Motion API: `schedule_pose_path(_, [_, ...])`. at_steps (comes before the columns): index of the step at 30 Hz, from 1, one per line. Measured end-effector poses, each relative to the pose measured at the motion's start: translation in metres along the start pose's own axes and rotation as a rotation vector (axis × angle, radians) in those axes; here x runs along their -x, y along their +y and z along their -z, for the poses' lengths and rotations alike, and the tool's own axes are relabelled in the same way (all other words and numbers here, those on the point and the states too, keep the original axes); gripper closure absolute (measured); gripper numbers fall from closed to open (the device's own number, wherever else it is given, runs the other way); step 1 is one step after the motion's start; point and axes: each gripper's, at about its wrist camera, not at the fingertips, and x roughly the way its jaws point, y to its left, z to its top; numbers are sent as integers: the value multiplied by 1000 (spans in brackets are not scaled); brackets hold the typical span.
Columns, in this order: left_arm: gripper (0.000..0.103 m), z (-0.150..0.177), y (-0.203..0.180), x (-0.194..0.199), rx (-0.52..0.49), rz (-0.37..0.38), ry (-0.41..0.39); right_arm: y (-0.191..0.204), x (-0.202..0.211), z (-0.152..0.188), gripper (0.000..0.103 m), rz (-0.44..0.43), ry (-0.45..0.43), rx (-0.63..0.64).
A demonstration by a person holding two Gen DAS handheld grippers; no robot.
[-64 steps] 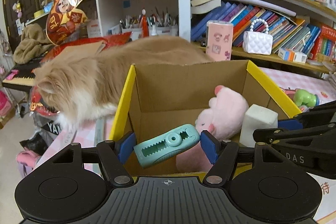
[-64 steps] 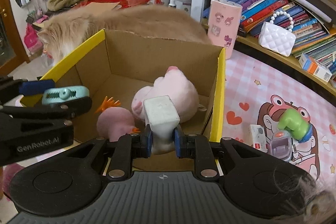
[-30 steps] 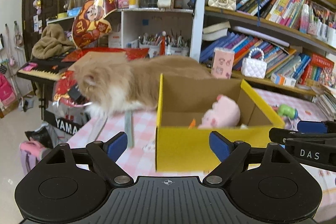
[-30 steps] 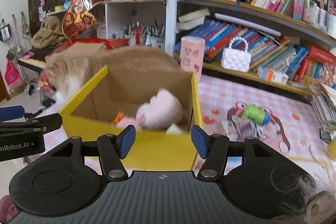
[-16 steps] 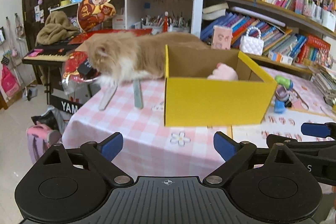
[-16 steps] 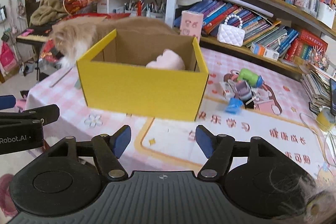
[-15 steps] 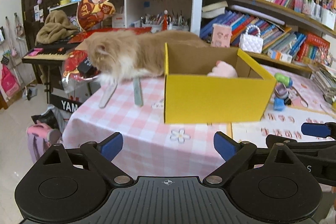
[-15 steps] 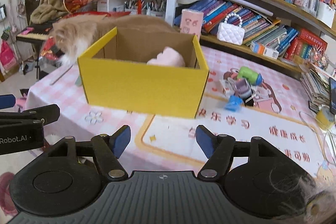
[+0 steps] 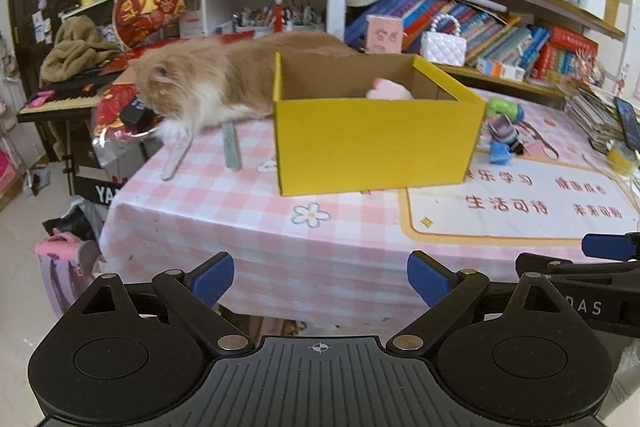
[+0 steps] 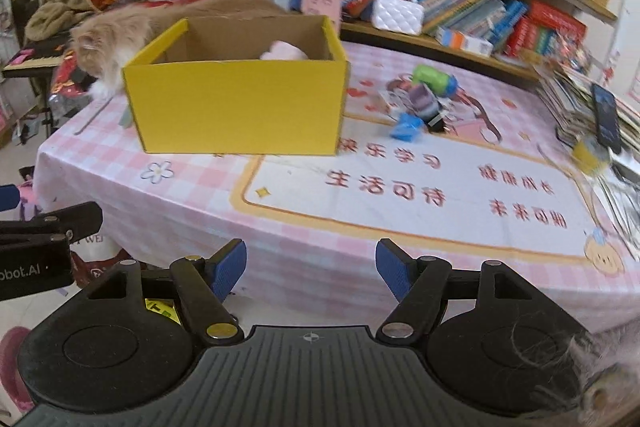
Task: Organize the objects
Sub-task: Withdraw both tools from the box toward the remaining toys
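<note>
A yellow cardboard box (image 9: 376, 139) (image 10: 240, 111) stands on the pink checked table (image 10: 400, 187), and a pink plush toy (image 9: 390, 90) (image 10: 284, 51) pokes above its rim. To the right of the box lie loose small toys, among them a green one (image 10: 434, 79) and a blue piece (image 10: 407, 127). My left gripper (image 9: 320, 279) hangs open off the table's front edge, well short of the box, with nothing between its fingers. Beside it on the right, my right gripper (image 10: 312, 269) is also open and empty.
A fluffy ginger cat (image 9: 200, 83) (image 10: 108, 31) lies behind the box at the table's far left corner. Stacked books with a phone (image 10: 606, 117) and a yellow roll (image 10: 590, 153) crowd the right edge. Bookshelves line the back. A pink bag (image 9: 64, 267) sits on the floor.
Both grippers let go of a teal clip and a white block over the box, opened wide and drew back past the table's front edge. The cat's head has shifted a little.
</note>
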Motion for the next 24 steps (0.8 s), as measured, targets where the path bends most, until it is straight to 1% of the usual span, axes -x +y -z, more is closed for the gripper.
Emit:
schedule_pose_path(4, [7, -1, -11, -5, -28, 21, 21, -11, 1, 4, 28, 38, 17, -31])
schedule_pose_path(11, [7, -2, -35, -13, -83, 74, 40, -33, 1, 13, 25, 96, 45, -75])
schedule_pose_path(17, [7, -7, -60, -24, -110, 107, 59, -61, 0, 16, 24, 140, 58, -122])
schedule_pose_path(24, [7, -16, -92, -41, -122, 138, 90, -90, -7, 13, 24, 172, 70, -115])
